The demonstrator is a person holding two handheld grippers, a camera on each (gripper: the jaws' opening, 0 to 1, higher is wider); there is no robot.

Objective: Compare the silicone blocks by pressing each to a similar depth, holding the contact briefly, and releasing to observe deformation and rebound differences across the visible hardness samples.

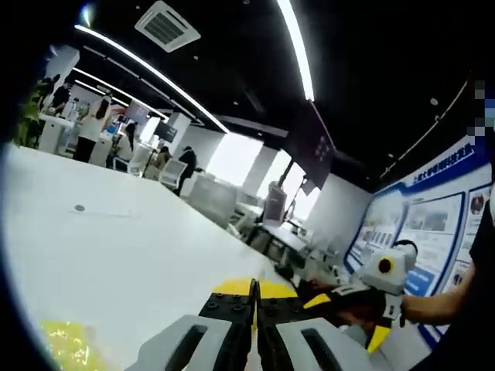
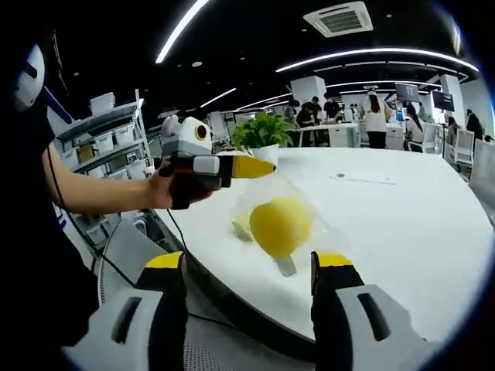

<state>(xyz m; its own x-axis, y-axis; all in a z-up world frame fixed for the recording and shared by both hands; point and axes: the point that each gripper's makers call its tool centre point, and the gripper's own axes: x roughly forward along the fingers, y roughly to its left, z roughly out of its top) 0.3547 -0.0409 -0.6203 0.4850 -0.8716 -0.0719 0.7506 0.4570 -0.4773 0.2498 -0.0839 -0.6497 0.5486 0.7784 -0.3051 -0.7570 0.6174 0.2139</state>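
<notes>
Yellow showed through a clear plastic bag (image 2: pixel 285 224) lying on the white counter (image 2: pixel 402 224) in the right gripper view: a rounded yellow silicone block (image 2: pixel 280 225) sat inside it, its outline softened by the film, with a paler piece beside it that was hard to make out. The bag lay near the counter's curved near edge. The right hand-held gripper (image 2: pixel 249 286) stood wide open below it, its yellow-tipped jaws well apart and touching nothing. The left hand-held gripper (image 2: pixel 232 167) came in from the left, held in a hand (image 2: pixel 174 189), its yellow tip at the bag's upper edge; whether it touched the film could not be told.

In the left gripper view the left hand-held gripper (image 1: pixel 254 305) had its jaws pressed together, holding nothing visible. A yellow blur (image 1: pixel 66 344) at the lower left was cut off and unclear. The right hand-held gripper (image 1: pixel 340 301) showed at the lower right, partly hidden. Beyond the bag, the counter lay broad and bare to its far edge.
</notes>
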